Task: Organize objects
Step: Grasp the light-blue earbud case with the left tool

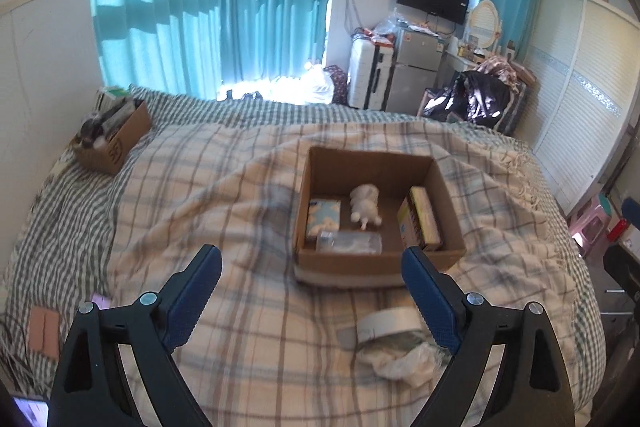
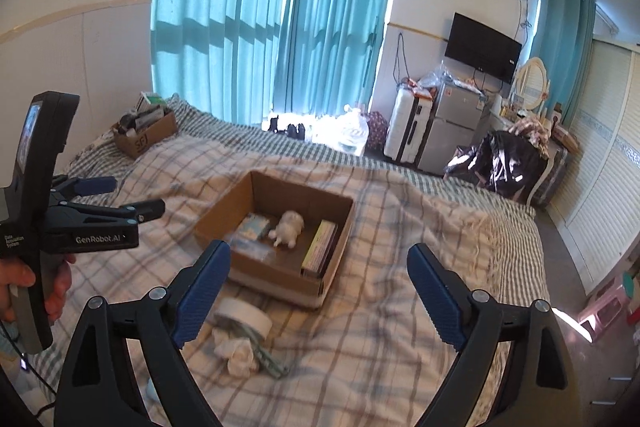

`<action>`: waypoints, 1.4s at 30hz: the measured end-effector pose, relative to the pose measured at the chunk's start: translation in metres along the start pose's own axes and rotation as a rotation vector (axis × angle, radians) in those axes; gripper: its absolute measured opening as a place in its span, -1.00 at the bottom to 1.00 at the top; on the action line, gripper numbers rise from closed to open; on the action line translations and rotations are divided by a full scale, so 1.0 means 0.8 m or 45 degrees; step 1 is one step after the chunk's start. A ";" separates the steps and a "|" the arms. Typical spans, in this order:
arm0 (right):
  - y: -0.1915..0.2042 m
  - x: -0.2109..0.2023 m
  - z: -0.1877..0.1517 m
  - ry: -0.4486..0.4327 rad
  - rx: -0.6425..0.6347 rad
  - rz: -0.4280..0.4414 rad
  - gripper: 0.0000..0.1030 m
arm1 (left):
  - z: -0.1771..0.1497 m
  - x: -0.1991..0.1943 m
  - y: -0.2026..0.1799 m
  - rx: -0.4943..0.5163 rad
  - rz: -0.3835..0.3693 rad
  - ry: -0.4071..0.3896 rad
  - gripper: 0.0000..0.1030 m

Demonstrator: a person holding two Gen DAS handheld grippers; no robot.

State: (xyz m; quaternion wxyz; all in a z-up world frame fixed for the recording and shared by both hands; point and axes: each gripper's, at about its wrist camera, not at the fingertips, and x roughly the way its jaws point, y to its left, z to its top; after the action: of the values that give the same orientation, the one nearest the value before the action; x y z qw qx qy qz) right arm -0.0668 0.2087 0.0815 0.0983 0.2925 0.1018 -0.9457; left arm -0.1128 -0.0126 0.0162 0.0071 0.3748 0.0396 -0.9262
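An open cardboard box (image 1: 376,261) (image 2: 280,281) sits on the plaid blanket. It holds a white plush toy (image 1: 365,206) (image 2: 289,227), a blue tissue pack (image 1: 323,218), a clear plastic pack (image 1: 349,242) and a yellow carton (image 1: 420,223) (image 2: 320,249). In front of the box lie a roll of white tape (image 1: 386,322) (image 2: 244,313) and a crumpled white cloth with green strips (image 1: 404,357) (image 2: 242,353). My left gripper (image 1: 312,291) is open and empty, above the blanket just before the box; it also shows in the right wrist view (image 2: 120,197). My right gripper (image 2: 318,291) is open and empty.
A second cardboard box (image 1: 114,143) (image 2: 146,135) full of items stands at the bed's far left by the wall. Beyond the bed are teal curtains, a suitcase (image 1: 366,75), a small fridge and a dark bag. A phone (image 1: 44,333) lies at the left edge.
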 end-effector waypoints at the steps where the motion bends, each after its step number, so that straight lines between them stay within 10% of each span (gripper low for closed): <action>1: 0.004 0.002 -0.013 0.015 0.000 -0.001 0.75 | -0.012 -0.001 0.002 -0.012 0.005 0.005 0.82; 16: 0.040 0.068 -0.162 0.274 0.072 0.044 0.75 | -0.172 0.027 -0.014 0.006 0.082 0.152 0.82; 22: 0.037 0.068 -0.173 0.313 0.079 0.024 0.75 | -0.203 0.024 -0.051 0.153 0.055 0.191 0.79; 28: 0.038 0.068 -0.178 0.337 0.081 0.056 0.75 | -0.233 0.034 -0.085 0.316 -0.074 0.331 -0.03; 42: 0.036 0.062 -0.183 0.338 0.106 0.064 0.75 | -0.247 0.044 -0.073 0.236 -0.201 0.434 0.13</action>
State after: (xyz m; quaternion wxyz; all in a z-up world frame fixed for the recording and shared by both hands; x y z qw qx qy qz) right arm -0.0218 0.2115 -0.0687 0.0954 0.4214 0.0673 -0.8993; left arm -0.0033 0.0617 -0.1460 -0.1067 0.5209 -0.0158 -0.8468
